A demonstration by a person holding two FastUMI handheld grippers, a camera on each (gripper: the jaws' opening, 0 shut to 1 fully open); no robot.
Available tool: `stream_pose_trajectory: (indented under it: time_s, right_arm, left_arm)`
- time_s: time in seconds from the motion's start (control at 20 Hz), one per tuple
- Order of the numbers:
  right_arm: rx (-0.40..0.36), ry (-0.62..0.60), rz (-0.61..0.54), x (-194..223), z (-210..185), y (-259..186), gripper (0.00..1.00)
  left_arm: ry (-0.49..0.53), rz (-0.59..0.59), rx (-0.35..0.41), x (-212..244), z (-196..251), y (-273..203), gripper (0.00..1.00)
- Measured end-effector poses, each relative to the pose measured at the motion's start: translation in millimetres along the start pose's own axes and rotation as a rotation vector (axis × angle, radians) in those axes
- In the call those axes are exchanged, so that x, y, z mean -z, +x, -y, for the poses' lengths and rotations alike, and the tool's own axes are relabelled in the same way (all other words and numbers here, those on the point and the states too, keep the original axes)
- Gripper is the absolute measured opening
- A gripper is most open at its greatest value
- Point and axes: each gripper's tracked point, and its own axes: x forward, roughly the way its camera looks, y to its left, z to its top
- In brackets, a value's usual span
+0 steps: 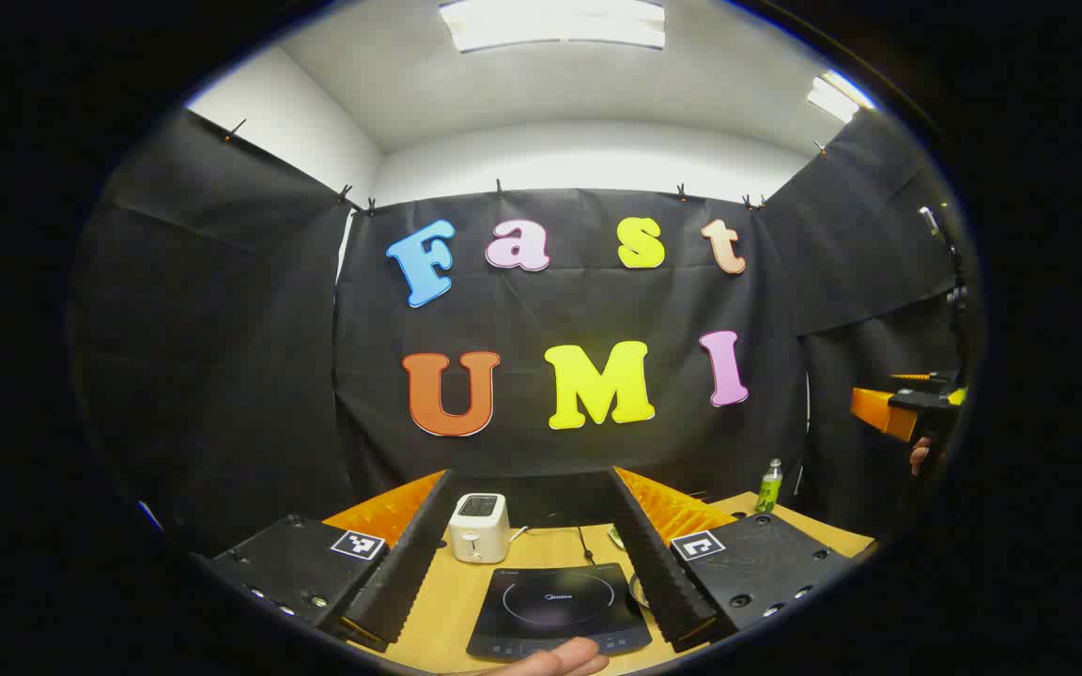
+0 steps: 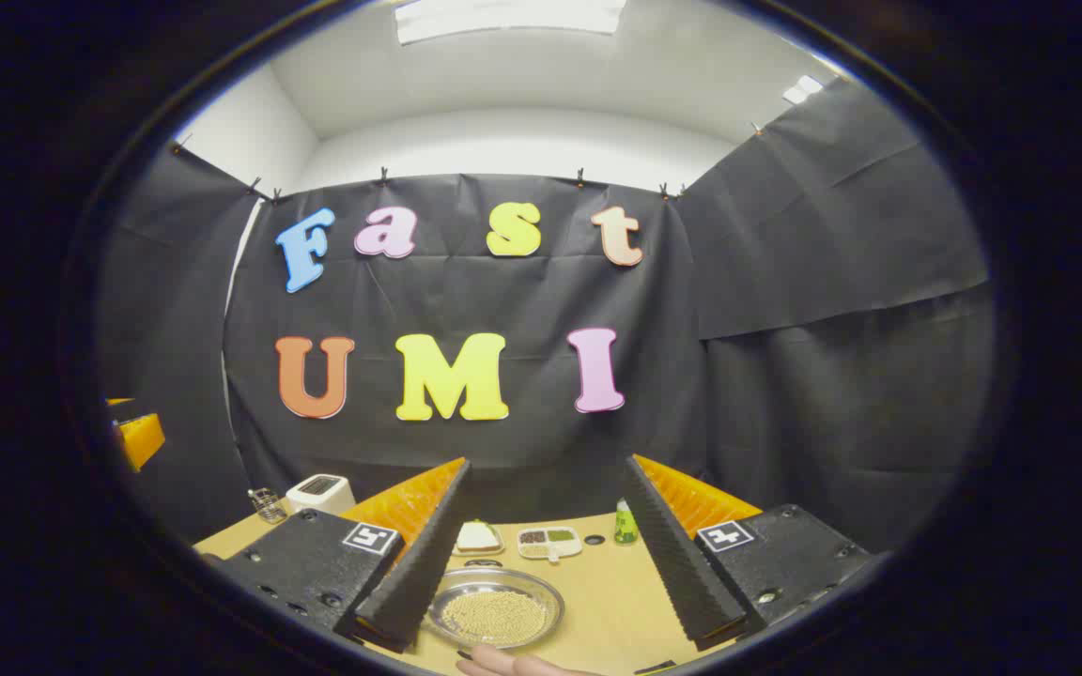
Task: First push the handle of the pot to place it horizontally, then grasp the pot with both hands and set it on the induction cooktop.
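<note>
Cooktop (image 1: 560, 610) front behind hand (image 1: 555, 662)

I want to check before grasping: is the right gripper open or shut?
Open: the right gripper holds its fingers wide apart, with the pot between them.

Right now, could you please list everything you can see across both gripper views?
Black flat induction cooktop: one, on the wooden table, between the left gripper's fingers.
White toaster: one, behind the cooktop to its left.
Green bottle: one, far right of the table.
Shallow silver pot holding pale grains: one, near table edge, right gripper view.
White sectioned dish: one, behind the pot.
Small plate with white food: one, left of the dish.
Wire holder: one, beside the toaster.
Left gripper: open, above the cooktop.
Right gripper: open, above the pot.
</note>
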Motion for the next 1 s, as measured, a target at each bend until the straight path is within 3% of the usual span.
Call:
stream_pose_trajectory:
  time_s: [0.5, 0.55, 0.6, 0.65, 0.75, 1.0]
  right_arm:
    - [0.002, 0.016, -0.017, 10, 17, 6, 0.96]
    - [0.009, 0.019, -0.010, 8, 21, 7, 1.00]
    - [0.015, 0.019, -0.006, 9, 24, 7, 0.96]
    - [0.018, 0.019, -0.003, 9, 26, 8, 1.00]
    - [0.020, 0.019, -0.009, 12, 28, 9, 0.96]
    - [-0.015, -0.003, -0.038, 27, 18, 22, 0.96]
  left_arm:
    - [0.042, -0.010, 0.016, 1, 16, -3, 0.96]
    - [0.045, -0.009, 0.013, 0, 15, -4, 0.96]
    - [0.044, -0.011, 0.015, 0, 16, -4, 0.96]
    - [0.042, -0.016, 0.021, 1, 18, -5, 0.96]
    - [0.038, -0.024, 0.025, 3, 18, -4, 0.96]
    - [0.034, -0.029, 0.021, 5, 18, -5, 0.96]
